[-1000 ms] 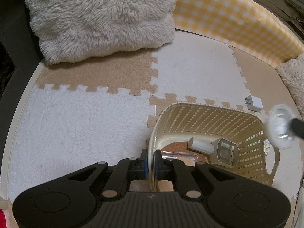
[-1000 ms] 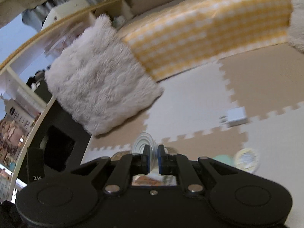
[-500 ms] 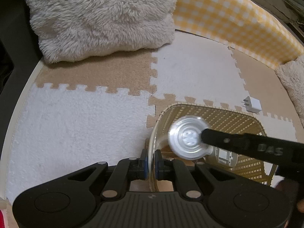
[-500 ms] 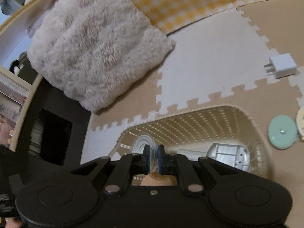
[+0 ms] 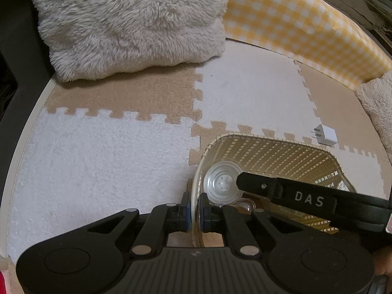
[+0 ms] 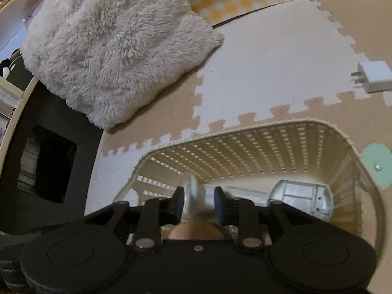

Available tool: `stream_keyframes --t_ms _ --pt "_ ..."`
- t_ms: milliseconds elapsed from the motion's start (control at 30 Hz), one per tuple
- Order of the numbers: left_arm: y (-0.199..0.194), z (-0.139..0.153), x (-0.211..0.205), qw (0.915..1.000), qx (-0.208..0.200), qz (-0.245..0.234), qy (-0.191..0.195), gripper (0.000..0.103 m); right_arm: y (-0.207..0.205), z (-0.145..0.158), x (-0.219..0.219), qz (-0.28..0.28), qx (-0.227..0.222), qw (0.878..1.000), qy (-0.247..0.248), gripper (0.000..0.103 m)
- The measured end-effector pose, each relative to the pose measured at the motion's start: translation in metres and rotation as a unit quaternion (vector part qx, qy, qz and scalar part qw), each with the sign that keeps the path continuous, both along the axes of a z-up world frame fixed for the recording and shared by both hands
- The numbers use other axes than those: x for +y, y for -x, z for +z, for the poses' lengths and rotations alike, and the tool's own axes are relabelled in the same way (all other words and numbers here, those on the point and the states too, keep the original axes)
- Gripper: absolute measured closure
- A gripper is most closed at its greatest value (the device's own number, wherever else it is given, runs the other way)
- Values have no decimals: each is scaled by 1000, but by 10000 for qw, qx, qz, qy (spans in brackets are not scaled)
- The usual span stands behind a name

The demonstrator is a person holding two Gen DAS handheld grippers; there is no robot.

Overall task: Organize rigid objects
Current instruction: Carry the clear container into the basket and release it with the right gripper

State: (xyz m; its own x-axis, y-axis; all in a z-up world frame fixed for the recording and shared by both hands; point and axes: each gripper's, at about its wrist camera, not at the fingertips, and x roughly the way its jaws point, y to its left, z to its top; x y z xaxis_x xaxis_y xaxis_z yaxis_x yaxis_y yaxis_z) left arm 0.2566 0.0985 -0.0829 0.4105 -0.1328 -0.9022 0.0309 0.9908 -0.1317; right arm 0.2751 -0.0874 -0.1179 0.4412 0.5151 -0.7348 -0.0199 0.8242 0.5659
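L gripper [image 5: 193,214] is clamped on the near rim of the cream basket [image 5: 276,147], prob. to keep it from sliding while things go in. R gripper [image 6: 199,202] sits inside the basket mouth w/ jaws just parting; the clear round lid [image 5: 221,186] is between them, pads no longer squeezing it as far as I can tell, so it looks like a drop into the basket. Silver box [image 6: 302,201] already lies at the bottom. White charger [image 6: 373,76] and mint disc [image 6: 377,165] sit on the foam mat [image 5: 98,161] outside, likely next.
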Motion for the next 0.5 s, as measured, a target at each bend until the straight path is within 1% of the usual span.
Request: stream_keyframes --t_ms 67,233,300,400,500 --pt "0 0 0 10000 -1 4 1 96 1 2 -2 1 1 10000 4 68" --pt "0 0 0 10000 -3 1 -3 96 7 8 -5 78 -49 9999 57 65" --pt "0 0 0 10000 -2 0 -3 96 11 11 -8 103 -73 9999 82 61" --pt "0 0 1 10000 -4 -2 -8 96 17 18 -13 100 -149 9996 195 60" --pt "0 0 1 10000 -4 0 -13 96 23 29 -19 136 -275 9994 168 59"
